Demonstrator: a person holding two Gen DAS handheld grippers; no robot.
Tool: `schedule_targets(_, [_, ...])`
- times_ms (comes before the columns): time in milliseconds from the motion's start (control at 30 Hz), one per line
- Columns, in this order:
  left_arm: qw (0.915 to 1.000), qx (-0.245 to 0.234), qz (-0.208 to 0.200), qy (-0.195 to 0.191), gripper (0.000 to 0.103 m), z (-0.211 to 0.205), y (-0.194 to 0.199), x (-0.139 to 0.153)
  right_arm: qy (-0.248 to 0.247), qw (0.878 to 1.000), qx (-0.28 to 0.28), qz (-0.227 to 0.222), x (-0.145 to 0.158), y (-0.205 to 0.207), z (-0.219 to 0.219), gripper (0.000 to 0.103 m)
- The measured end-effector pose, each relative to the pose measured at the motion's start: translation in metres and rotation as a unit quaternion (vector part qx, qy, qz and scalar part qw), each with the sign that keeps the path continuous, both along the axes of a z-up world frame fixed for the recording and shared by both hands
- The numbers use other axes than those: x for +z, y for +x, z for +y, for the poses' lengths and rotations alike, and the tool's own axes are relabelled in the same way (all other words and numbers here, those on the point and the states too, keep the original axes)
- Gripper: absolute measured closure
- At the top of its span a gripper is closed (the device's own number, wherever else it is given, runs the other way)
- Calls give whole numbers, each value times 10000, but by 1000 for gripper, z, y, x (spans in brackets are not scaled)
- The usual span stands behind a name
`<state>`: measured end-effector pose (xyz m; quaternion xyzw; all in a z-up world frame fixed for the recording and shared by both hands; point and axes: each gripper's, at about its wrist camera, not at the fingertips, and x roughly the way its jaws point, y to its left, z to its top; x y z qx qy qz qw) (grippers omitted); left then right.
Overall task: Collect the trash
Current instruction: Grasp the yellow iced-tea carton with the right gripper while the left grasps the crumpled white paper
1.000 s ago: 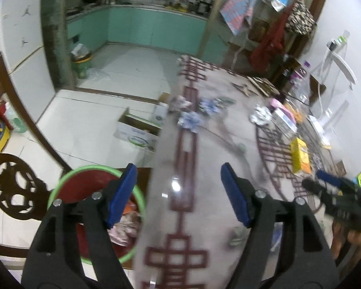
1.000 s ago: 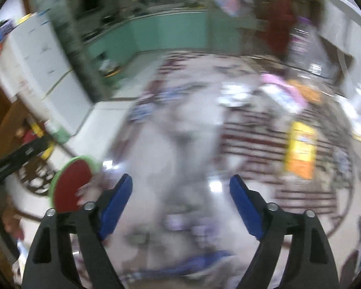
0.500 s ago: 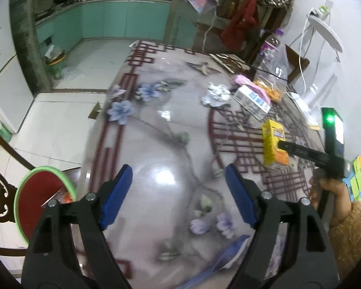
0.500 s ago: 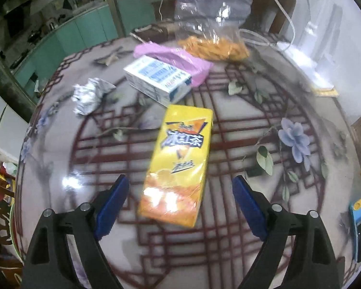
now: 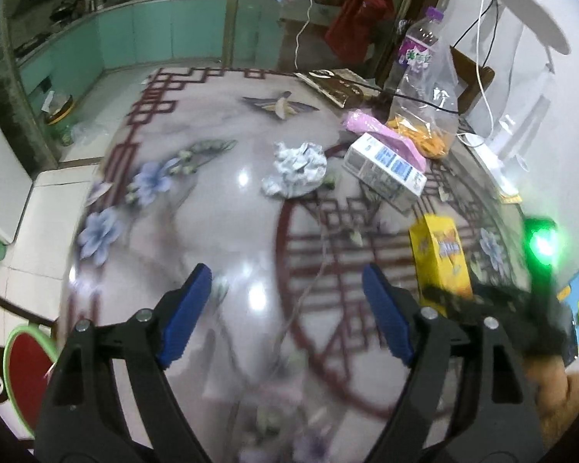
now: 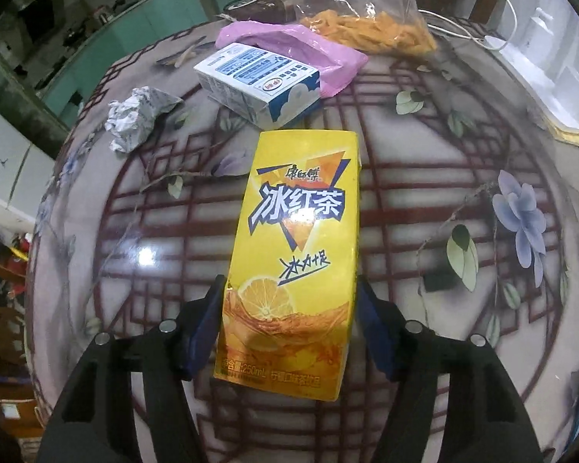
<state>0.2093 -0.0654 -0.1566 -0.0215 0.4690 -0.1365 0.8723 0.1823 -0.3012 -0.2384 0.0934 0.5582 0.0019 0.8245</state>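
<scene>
Two tools are in view over a round, glossy bench [image 6: 482,200] printed with red lattice and blue flowers. The right tool [image 6: 289,320] points steeply down with its blue pads against both long sides of a yellow iced-tea carton [image 6: 293,247] lying flat on the bench; its jaws have just been closing, and the carton sits between them, lower end nearest the tool. Beyond the carton's far end lies a blue-and-white milk carton [image 6: 258,81] on its side, with a pink plastic bag [image 6: 289,46] just behind it and a clear bag of orange snacks [image 6: 366,27] further off. A crumpled paper ball [image 6: 135,115] lies ahead and to the left of the right tool. The left tool [image 5: 285,308] hangs over bare bench with jaws wide apart and nothing between them; its jaws have just been opening. A red bin with a green rim [image 5: 27,366] stands off the bench, to the left of the left tool.
</scene>
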Motion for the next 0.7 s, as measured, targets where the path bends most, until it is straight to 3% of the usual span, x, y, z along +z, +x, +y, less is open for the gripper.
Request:
schedule_targets(233, [9997, -214, -79, 111, 25, -31, 76, -27, 682, 9974, 46, -212, 21, -20, -17, 41])
schedule_targets(467, [9994, -325, 34, 57, 25, -54, 128, -59, 829, 9963, -64, -217, 22, -21, -21, 40])
schedule_targets(500, [9993, -358, 30, 78, 28, -56, 131, -61, 813, 9964, -69, -214, 20, -19, -20, 40])
schedule_targets(533, [9991, -407, 24, 133, 43, -59, 134, -63, 787, 9967, -78, -206, 18, -18, -20, 40])
schedule_targets(567, [9987, -466, 65, 193, 49, -61, 136, -67, 779, 9967, -95, -193, 17, -18, -21, 40])
schedule_targets(700, [9990, -432, 110, -15, 52, -56, 137, -64, 716, 9971, -122, -229, 23, -19, -19, 40])
